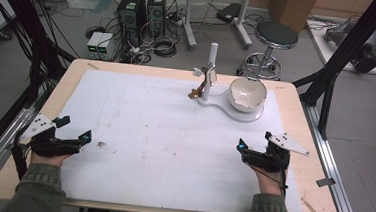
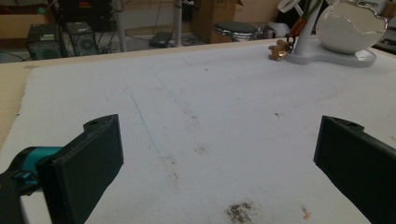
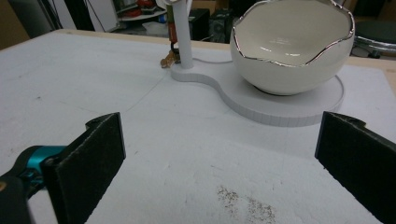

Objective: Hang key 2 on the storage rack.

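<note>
Bowl top cut off by frame edge; charm too small to ID.

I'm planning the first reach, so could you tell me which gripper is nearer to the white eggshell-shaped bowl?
Right. The right gripper sits just in front of the bowl; the left gripper lies across the table, far to its left.

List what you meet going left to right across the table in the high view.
left gripper → small dark stain on the white mat → small brown figure hanging at the white post → white post → eggshell-shaped white bowl → right gripper
</note>
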`<state>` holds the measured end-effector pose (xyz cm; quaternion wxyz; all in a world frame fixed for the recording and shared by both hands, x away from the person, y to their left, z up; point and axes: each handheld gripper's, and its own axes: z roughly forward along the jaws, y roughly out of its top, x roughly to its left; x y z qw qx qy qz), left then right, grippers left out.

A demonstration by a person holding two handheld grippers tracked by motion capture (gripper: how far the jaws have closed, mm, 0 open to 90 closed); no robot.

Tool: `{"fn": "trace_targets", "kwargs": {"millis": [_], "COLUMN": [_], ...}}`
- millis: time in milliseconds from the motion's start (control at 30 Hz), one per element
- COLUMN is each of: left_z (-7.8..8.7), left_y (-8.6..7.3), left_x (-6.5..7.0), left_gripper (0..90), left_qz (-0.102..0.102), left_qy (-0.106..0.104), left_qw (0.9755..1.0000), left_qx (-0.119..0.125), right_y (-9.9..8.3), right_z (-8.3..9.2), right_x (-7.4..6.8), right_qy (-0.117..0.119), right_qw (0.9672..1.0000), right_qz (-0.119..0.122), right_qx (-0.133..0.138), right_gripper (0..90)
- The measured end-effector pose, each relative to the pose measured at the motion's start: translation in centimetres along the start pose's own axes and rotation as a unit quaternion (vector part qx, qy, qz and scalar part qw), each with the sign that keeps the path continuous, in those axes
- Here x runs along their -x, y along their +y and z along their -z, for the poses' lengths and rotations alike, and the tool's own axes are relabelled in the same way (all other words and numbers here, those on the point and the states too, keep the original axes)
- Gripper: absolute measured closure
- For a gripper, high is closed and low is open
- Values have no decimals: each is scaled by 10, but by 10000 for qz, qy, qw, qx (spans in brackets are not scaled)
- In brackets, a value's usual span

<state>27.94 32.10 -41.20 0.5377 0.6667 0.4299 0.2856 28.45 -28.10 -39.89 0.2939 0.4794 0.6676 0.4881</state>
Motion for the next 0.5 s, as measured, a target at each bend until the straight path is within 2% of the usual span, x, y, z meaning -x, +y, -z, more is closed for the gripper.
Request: {"fn": "trace_targets", "kwargs": {"millis": [300, 500], "left_z": [3, 1], "left_y": [0, 0], "left_x": [-2, -3], "left_gripper": [17, 17], "left_qz": [30, 76], "left_qy": [75, 77], "left_qw": [9999, 9999], "left_qx": [99, 125], "right_y": [-6, -8], "right_z": [8, 7], "right_x": [-1, 2], "right_qy": [-85, -137], "right_qw": [9996, 9995], "right_qz": [-61, -63], "right_qx": [277, 278], "right_gripper": [5, 5]}}
